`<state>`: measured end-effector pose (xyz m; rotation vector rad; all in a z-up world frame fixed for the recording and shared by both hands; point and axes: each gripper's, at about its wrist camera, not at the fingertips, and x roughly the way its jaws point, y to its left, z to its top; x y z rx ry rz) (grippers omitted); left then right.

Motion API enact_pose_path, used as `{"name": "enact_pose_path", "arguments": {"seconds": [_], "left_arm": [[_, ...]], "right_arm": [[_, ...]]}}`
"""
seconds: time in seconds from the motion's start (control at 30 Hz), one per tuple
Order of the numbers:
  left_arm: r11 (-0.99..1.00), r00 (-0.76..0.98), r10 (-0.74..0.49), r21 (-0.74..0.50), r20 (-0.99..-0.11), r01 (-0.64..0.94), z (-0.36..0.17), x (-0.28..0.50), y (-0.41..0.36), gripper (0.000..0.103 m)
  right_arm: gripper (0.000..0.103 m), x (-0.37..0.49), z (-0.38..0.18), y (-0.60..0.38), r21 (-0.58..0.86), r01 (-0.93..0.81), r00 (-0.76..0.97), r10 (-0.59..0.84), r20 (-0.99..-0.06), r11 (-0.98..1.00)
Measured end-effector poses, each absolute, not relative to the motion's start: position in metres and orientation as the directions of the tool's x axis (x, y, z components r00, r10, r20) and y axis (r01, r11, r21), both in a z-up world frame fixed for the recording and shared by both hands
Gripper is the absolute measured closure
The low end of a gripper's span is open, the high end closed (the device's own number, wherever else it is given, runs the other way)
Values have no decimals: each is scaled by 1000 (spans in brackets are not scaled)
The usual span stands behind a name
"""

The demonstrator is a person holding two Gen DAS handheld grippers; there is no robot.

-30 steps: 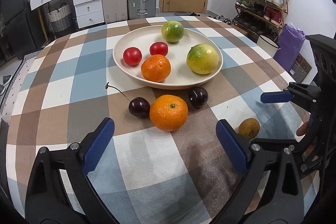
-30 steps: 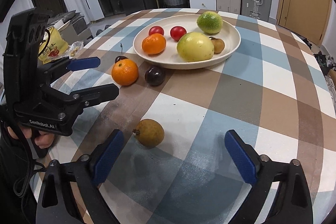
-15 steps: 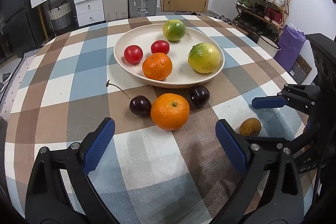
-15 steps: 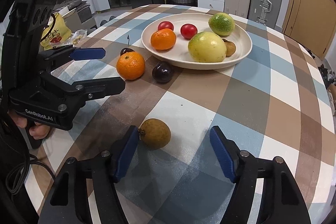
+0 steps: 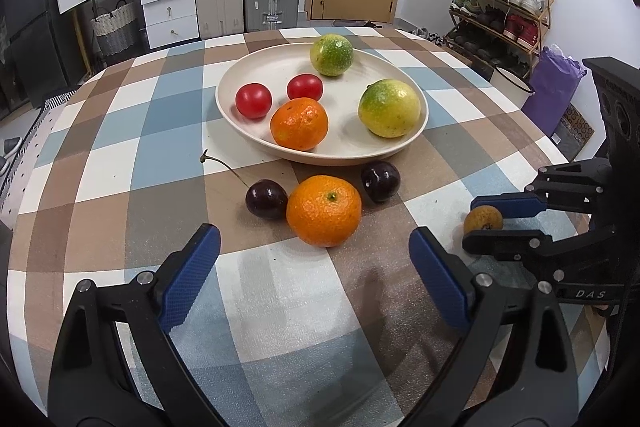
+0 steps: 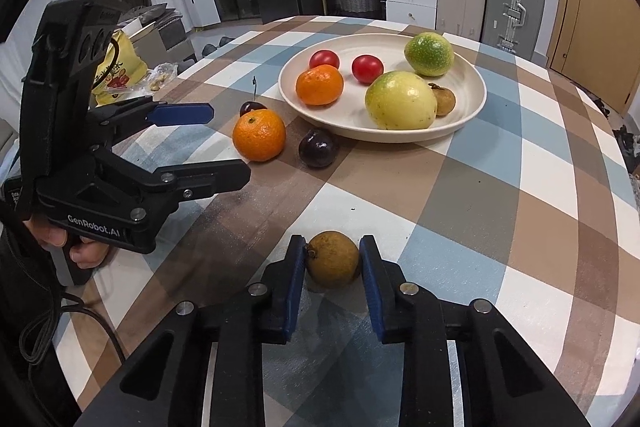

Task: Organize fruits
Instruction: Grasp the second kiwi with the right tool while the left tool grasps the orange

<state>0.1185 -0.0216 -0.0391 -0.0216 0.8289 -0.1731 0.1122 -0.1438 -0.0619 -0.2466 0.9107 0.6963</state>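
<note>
the right gripper's point(image 6: 333, 269) blue fingers point(image 6: 295, 283) close against both sides of the small brown fruit point(image 6: 333, 258), which sits on the checked table point(image 6: 460, 195) (near its front edge). the left gripper point(image 5: 312, 275) hangs spread wide, holding nothing, just short of the loose orange point(image 5: 324, 210).

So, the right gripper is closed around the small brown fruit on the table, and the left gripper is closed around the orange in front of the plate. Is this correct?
Not fully. The right gripper does close on the small brown fruit, but the left gripper is open: in the left wrist view its fingers stand wide apart, short of the orange, which lies free on the table in front of the plate.
</note>
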Motion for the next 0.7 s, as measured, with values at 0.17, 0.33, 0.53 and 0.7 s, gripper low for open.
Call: {"name": "enact_pose_path", "arguments": {"seconds": [0.17,0.33,0.53,0.7], "left_arm": [[985,662,-167,-99,-730,139,-39,119,-21,9],[980,663,-198,-135,-722,147,-38,119,-17,20],[971,648,-240,-181,-723,158,-40,124,-15,34],[970,630,-242,-184,-738,157,-44,130,-20,43]], "right_arm": [[75,121,-53,-148,100,-631,450,467,-761,770],[75,137,-50,-155,153,-590,486,501,-716,793],[75,142,-52,-161,191,-584,478,524,-705,789],[75,143,-57,-159,177,-582,467,505,-726,794]]}}
